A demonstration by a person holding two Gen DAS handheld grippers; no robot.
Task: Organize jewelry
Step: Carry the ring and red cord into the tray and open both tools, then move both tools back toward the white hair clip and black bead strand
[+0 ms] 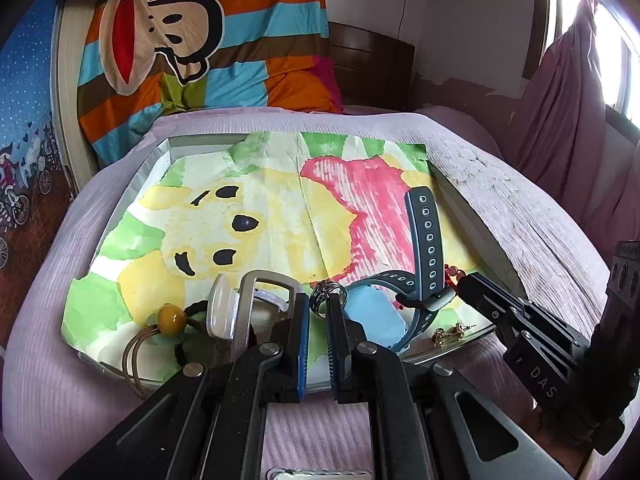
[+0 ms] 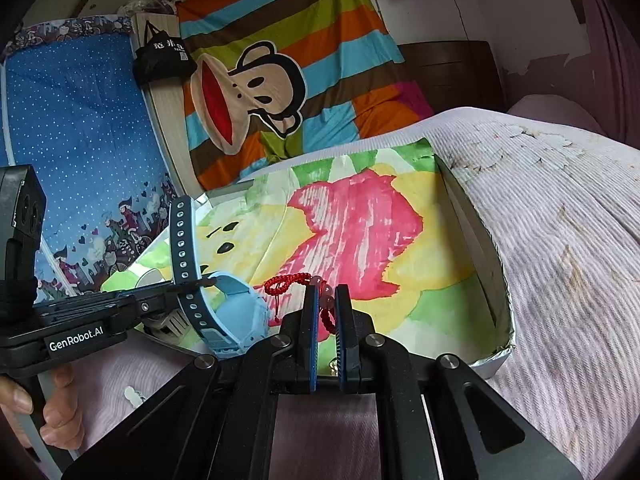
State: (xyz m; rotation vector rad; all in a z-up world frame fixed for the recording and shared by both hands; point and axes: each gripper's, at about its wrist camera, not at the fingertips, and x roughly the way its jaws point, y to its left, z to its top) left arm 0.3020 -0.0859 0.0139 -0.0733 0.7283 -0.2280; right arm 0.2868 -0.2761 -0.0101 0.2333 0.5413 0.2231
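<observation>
A shallow tray [image 1: 158, 156] lined with a painted bear picture lies on the bed. My left gripper [image 1: 319, 304] is narrowly apart around a silver ring [image 1: 329, 294] at its tips, near the tray's front edge. A blue watch [image 1: 416, 276] with a raised strap lies just right of it. My right gripper [image 2: 327, 300] is shut on a red-cord bead bracelet [image 2: 298, 282] over the tray [image 2: 496, 308]; it shows in the left wrist view [image 1: 460, 280] too. The watch [image 2: 236, 316] lies left of it.
A hair tie with a yellow bead [image 1: 170, 318], a white hair clip [image 1: 222, 312] and gold earrings [image 1: 450, 330] lie along the tray's front. A pink bedspread [image 2: 560, 220] surrounds the tray. A striped monkey quilt [image 1: 200, 40] lies behind.
</observation>
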